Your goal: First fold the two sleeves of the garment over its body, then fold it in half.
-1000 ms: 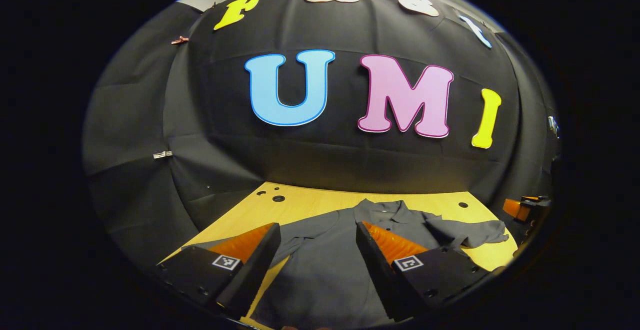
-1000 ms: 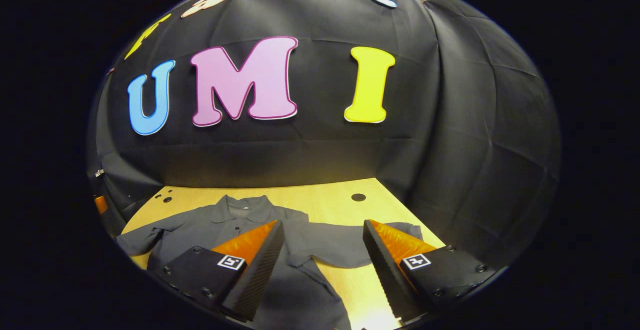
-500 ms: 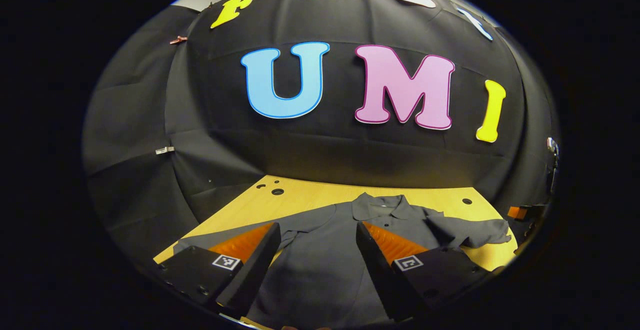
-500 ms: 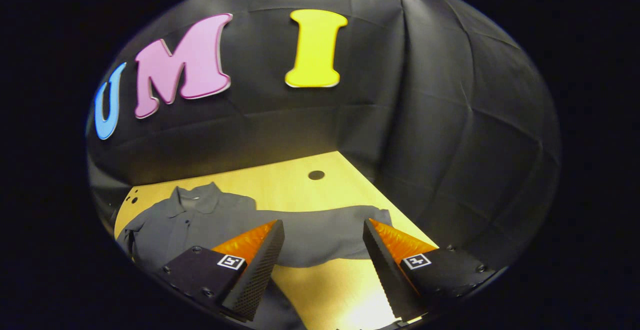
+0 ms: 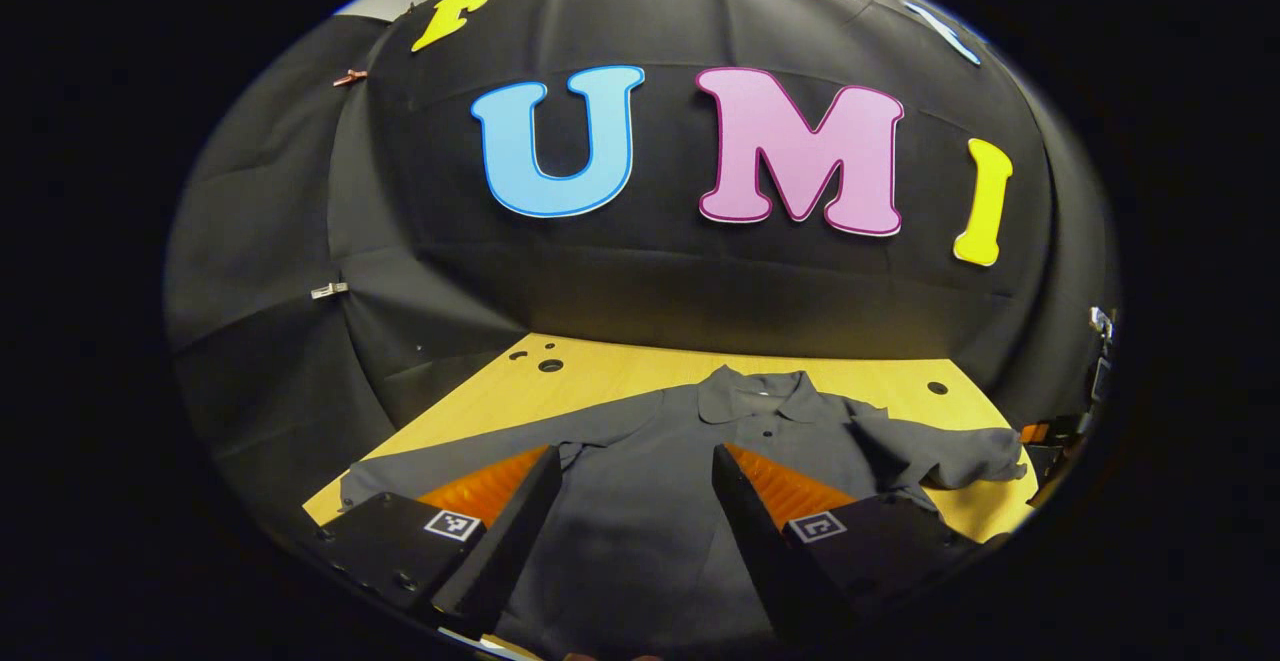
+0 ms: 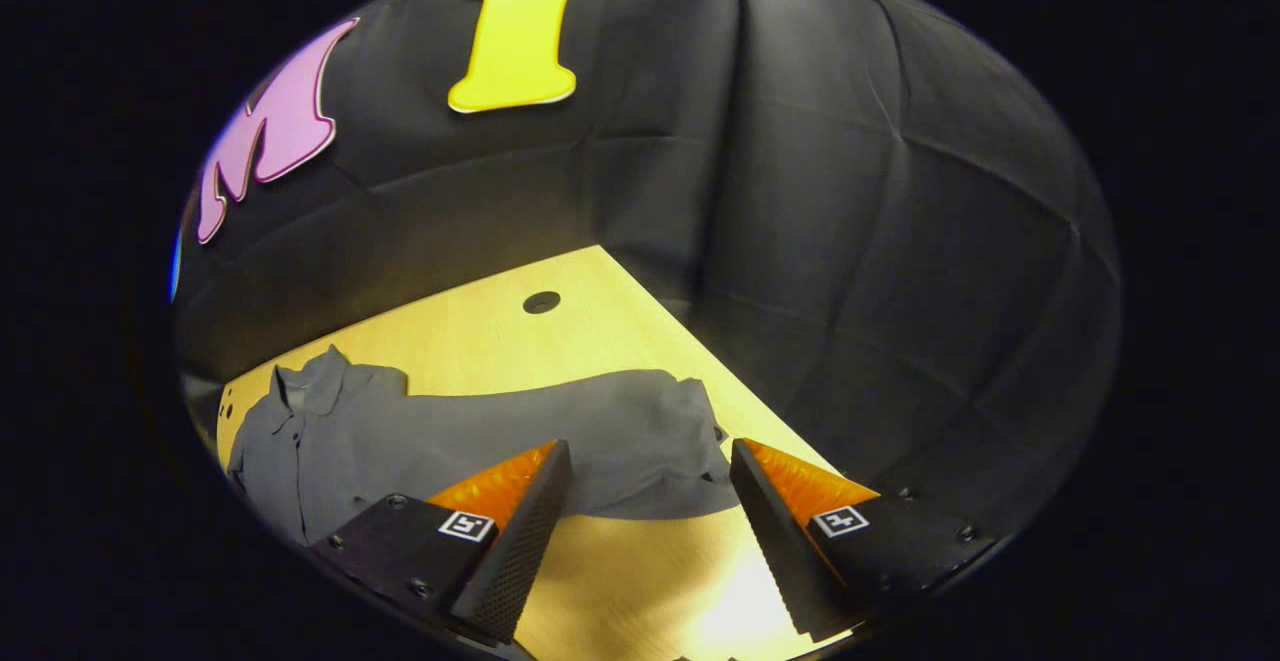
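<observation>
Nothing folded yet: your grey polo shirt [image 5: 660, 501] lies flat on the desk [image 6: 480, 336], both sleeves out. Your left claw [image 5: 632, 511] hangs apart above its body; your right claw [image 6: 650, 511] gapes before the right sleeve [image 6: 640, 431].

A light wooden tabletop [image 5: 620, 381] is lying under warm lighting, and in the right gripper view its surface [image 6: 480, 336] is running back to a far corner. Round dark holes are showing in it: a cluster [image 5: 548, 364] near the far left corner, a single hole [image 5: 936, 388] toward the right, and one hole [image 6: 541, 302] in the right gripper view. Black cloth [image 5: 280, 241] is hanging behind and beside the table, creased in a grid of fold lines [image 6: 880, 241]. A small pale clip [image 5: 327, 290] is sitting on the cloth at the left.
</observation>
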A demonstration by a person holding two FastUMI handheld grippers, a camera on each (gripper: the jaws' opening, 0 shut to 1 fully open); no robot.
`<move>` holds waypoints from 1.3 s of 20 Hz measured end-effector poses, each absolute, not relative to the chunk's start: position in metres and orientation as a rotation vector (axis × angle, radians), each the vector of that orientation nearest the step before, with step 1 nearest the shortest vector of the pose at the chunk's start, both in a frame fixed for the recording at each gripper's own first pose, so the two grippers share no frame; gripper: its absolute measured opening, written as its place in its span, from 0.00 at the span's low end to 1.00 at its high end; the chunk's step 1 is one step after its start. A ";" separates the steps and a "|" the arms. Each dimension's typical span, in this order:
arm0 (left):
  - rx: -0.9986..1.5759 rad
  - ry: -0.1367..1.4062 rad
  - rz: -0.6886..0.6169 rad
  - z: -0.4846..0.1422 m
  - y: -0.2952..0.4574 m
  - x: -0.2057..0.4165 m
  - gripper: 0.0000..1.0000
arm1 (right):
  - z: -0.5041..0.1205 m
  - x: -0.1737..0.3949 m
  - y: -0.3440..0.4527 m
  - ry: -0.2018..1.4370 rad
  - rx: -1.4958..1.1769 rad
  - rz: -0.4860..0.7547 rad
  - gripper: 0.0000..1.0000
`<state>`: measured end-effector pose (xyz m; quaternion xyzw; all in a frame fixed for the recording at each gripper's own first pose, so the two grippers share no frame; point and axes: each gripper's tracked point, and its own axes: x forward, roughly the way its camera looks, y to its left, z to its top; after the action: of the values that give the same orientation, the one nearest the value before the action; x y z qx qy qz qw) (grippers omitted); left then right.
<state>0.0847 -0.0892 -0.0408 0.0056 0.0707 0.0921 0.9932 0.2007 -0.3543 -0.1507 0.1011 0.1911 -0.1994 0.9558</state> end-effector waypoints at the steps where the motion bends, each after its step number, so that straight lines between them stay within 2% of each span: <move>1: 0.010 0.144 0.181 -0.043 -0.092 0.085 0.96 | -0.157 0.205 -0.359 0.403 0.215 -0.409 0.99; 10: 0.012 0.184 0.167 -0.054 -0.111 0.096 0.96 | -0.207 0.238 -0.384 0.512 0.250 -0.457 0.99; 18: 0.016 0.182 0.177 -0.056 -0.117 0.102 0.96 | -0.211 0.237 -0.384 0.560 0.209 -0.450 1.00; 20: 0.017 0.183 0.167 -0.056 -0.122 0.100 0.96 | -0.203 0.237 -0.381 0.561 0.216 -0.447 0.95; 22: 0.008 0.176 0.170 -0.055 -0.121 0.100 0.96 | -0.202 0.243 -0.368 0.572 0.216 -0.441 0.79; 25: -0.007 0.182 0.153 -0.059 -0.125 0.095 0.96 | -0.203 0.245 -0.355 0.572 0.175 -0.410 0.24; 26: -0.009 0.181 0.153 -0.058 -0.125 0.093 0.96 | -0.202 0.243 -0.353 0.585 0.183 -0.398 0.20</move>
<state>0.0927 -0.1245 -0.0579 -0.0046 0.0902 0.0762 0.9930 0.2432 -0.3526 -0.2023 0.0896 0.2860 -0.1945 0.9340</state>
